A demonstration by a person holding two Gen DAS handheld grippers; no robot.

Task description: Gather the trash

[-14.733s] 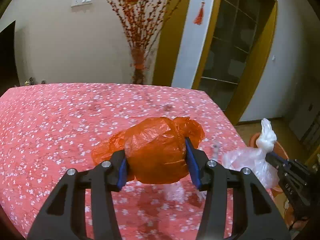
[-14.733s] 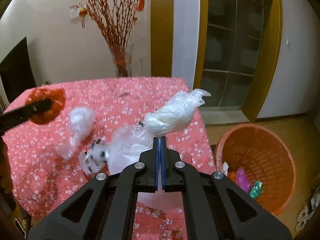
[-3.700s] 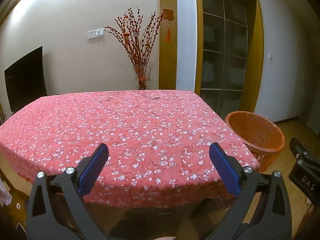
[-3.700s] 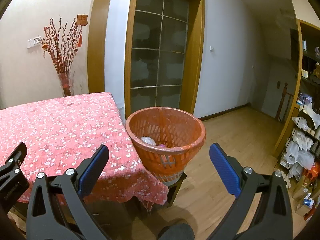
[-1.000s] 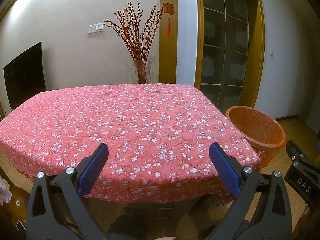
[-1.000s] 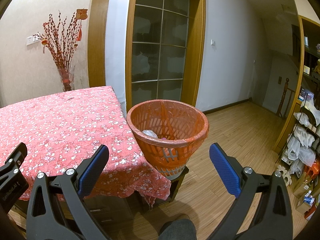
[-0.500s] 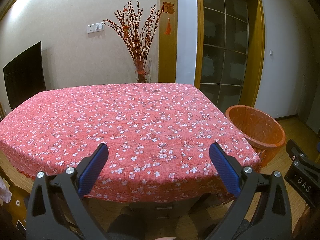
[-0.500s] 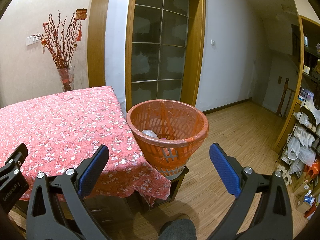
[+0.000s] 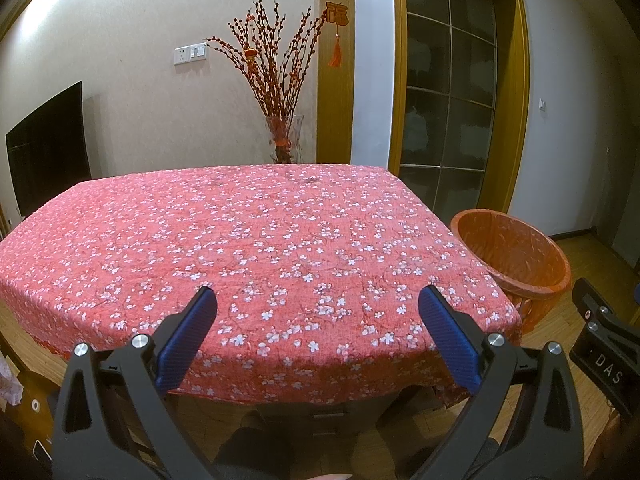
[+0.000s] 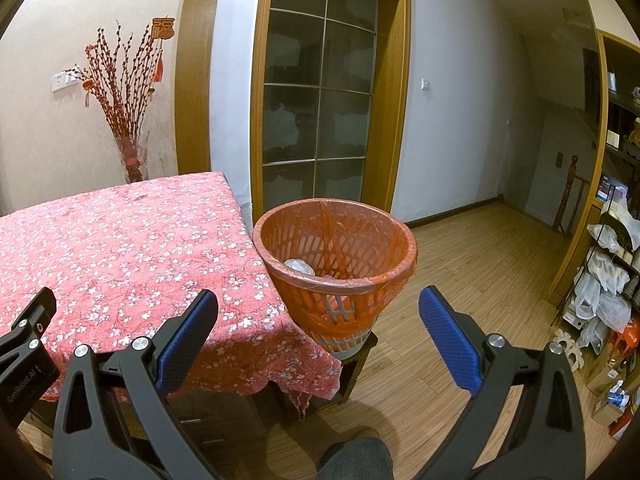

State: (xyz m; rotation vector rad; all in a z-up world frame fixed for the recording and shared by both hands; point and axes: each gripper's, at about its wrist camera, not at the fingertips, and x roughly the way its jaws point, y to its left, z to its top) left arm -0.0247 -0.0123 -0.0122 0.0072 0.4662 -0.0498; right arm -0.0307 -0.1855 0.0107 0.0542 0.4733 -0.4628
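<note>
Change: the crumpled orange and clear plastic bags we were carrying over the table earlier are gone from our fingers, and over the last second both views are hardly shifting.
Left gripper (image 9: 318,312): we are holding it with the blue-padded fingers spread wide and nothing between them, pulled back from the near edge of the table draped in a red cloth printed with white blossoms (image 9: 248,240).
Right gripper (image 10: 318,312): its fingers are likewise standing wide apart and bare, aimed at about 12 o'clock toward the bin.
Trash: a pale crumpled plastic wad (image 10: 299,267) is lying inside the round orange slatted basket lined with an orange bag (image 10: 336,240); other scraps below it are too hidden to name.
Basket place: it is sitting on a low dark stand (image 10: 356,354) just beside the table's right corner, at about 2 o'clock in the left view.
Table: we are seeing no litter on the cloth in either view.
Step in hand: we are judging that the collecting is finished or nearly so, and we are now checking.
Doing it well: we should be sweeping both cameras along the far edge near the glass vase of red twigs (image 9: 284,144) and the floor around the stand before stopping, keeping the fingers apart and clear of the cloth's hem.
</note>
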